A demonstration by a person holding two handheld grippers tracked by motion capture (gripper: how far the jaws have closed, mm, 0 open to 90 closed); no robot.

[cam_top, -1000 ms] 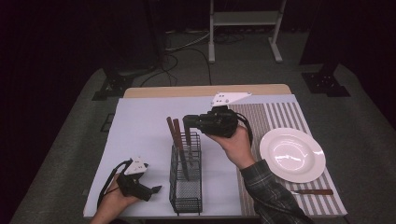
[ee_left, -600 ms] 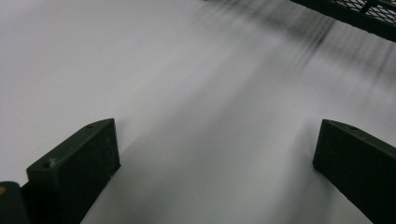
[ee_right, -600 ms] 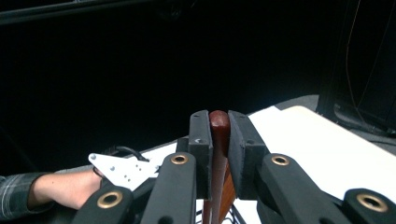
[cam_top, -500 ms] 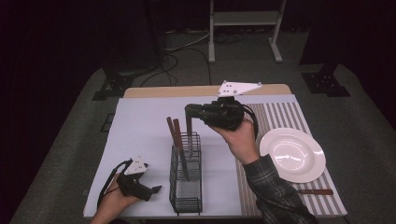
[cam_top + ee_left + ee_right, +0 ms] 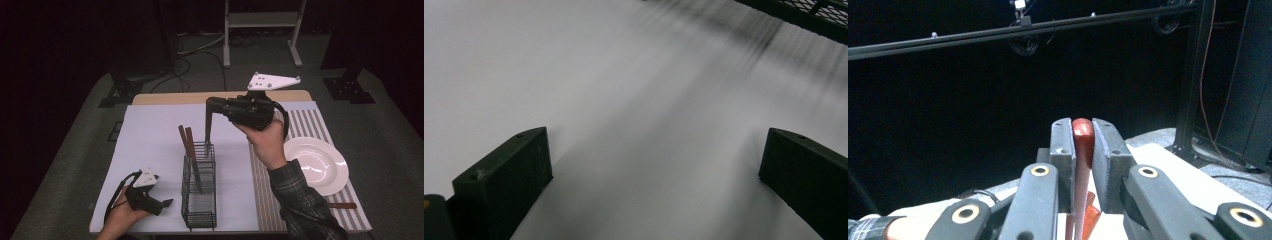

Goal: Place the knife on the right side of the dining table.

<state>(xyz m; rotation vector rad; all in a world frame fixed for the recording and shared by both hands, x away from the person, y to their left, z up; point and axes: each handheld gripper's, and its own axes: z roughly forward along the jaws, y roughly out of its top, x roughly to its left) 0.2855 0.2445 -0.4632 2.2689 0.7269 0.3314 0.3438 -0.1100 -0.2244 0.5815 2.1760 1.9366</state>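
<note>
A: Right gripper [image 5: 209, 107]?
B: Held above the table, over the far end of the rack [image 5: 200, 186]. Jaws pressed on the top of a red-brown utensil [image 5: 1082, 137], seen close in the right gripper view, handle end pinched between both pads [image 5: 1060, 145].

A: And from above?
B: Hangs upright from the jaws [image 5: 208, 131], lower end at the rack's far compartment, about level with the wire rim. Inside or just over it: cannot tell. Grey plate [image 5: 272, 81] on top of the gripper, hand [image 5: 265, 142] wrapped beneath, plaid sleeve [image 5: 300, 200] trailing to the bottom edge.

A: Anything else in the rack?
B: Two more brown handles [image 5: 186, 142], leaning left and away, lower parts down in the middle compartment, tops sticking out above the wire.

A: Left gripper [image 5: 167, 202]?
B: Low, at the near left corner of the white mat [image 5: 150, 135], just beside the rack's near end, not touching it. Jaws spread wide in the left gripper view, nothing between them but bare mat; black wire of the rack [image 5: 804, 15] across the top right corner there.

A: Rest of the table?
B: White dish [image 5: 317, 165] on the striped mat [image 5: 260, 175], right of the rack and apart from it. One brown utensil [image 5: 342, 205] flat on the stripes near the dish's front edge, partly behind the sleeve.
</note>
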